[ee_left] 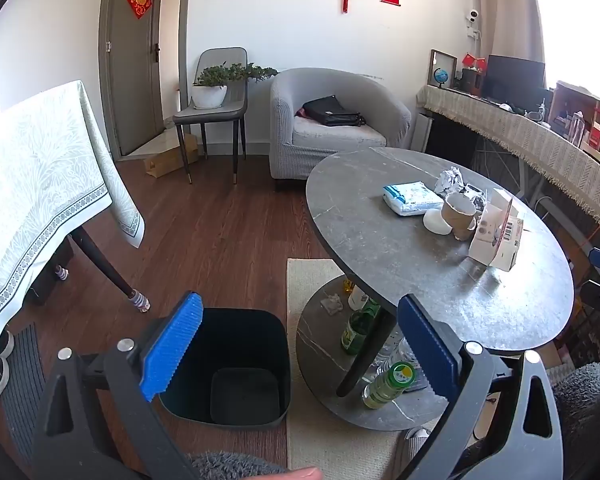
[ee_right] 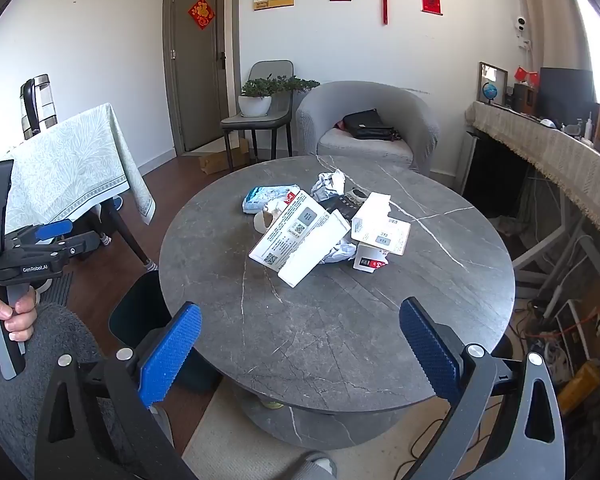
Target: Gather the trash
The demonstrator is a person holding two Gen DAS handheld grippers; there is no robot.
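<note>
Two tools are out in this room, both spread wide with nothing between their blue pads.

From the left wrist view, the left tool [ee_left: 300, 344] hangs over the floor beside the round grey tabletop [ee_left: 380, 240], released and empty. Below it, on the wooden floor next to a pale rug [ee_left: 308, 276], stands a dark bin [ee_left: 240, 368], its mouth open and its inside bare. On the far part of the tabletop the trash sits in a cluster: a blue-and-white tissue pack [ee_left: 412, 199], a paper cup [ee_left: 460, 212] lying on its side with a white lid [ee_left: 437, 222] just beside it, a crumpled paper ball [ee_left: 450, 180] behind, and a torn white carton [ee_left: 496, 240] at the right. On the shelf under the tabletop lie green bottles [ee_left: 358, 328].

From the right wrist view, the right tool [ee_right: 300, 344] hovers above the near edge of the same tabletop [ee_right: 340, 340], also released and holding nothing. The trash heap lies near the middle, well apart from the pads: a flattened white box [ee_right: 300, 236] in front, the crumpled paper [ee_right: 328, 186] behind it, another torn box [ee_right: 380, 232] to the right. At the left edge a hand [ee_right: 4, 320] grips the handle of the left tool [ee_right: 54, 230].
</note>
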